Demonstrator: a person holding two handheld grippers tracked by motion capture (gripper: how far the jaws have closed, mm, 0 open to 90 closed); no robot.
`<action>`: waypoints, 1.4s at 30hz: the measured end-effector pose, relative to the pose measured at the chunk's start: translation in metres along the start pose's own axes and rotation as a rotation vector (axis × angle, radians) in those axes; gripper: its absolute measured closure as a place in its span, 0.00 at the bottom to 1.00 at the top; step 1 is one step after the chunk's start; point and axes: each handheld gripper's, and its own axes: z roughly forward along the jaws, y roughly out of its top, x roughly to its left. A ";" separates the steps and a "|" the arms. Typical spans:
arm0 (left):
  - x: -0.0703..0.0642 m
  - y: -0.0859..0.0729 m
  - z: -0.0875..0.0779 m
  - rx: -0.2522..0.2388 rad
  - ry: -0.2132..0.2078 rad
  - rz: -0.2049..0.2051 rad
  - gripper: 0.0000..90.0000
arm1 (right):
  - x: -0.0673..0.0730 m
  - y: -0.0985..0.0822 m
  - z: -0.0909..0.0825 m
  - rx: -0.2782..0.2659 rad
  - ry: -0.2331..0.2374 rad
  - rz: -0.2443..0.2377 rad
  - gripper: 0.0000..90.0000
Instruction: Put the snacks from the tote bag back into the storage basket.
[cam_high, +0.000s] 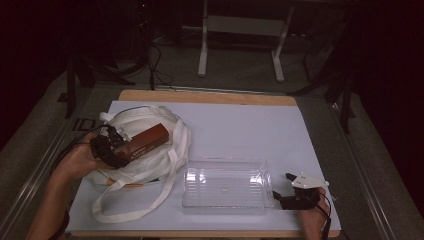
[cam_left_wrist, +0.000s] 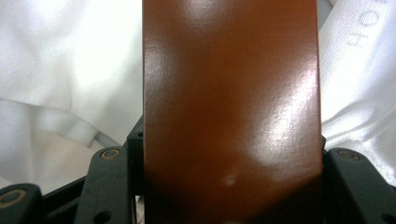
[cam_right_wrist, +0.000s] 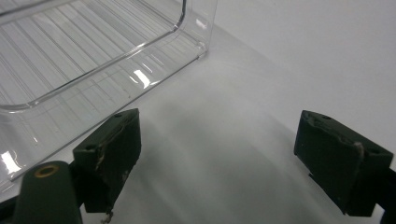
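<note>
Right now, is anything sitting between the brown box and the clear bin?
Nothing solid. The left gripper holds the brown box over the white bag; only the bag's straps lie on the way to the clear bin. The bin looks empty.

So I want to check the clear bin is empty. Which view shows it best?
The high view: the whole clear bin sits on the white table cover, and nothing shows inside it. The right gripper view gives just one ribbed corner beside the open right claw. The left gripper view looks at a brown box.
</note>
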 end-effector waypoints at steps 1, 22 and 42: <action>0.000 -0.001 -0.001 -0.011 -0.006 -0.006 0.49 | 0.000 0.000 0.000 0.000 0.000 0.000 0.16; -0.002 -0.006 -0.027 -0.127 -0.031 0.021 0.48 | 0.000 0.000 0.000 0.003 0.000 -0.001 0.16; -0.011 0.000 -0.046 -0.195 -0.043 0.066 0.49 | 0.000 0.000 0.000 0.003 -0.001 -0.003 0.16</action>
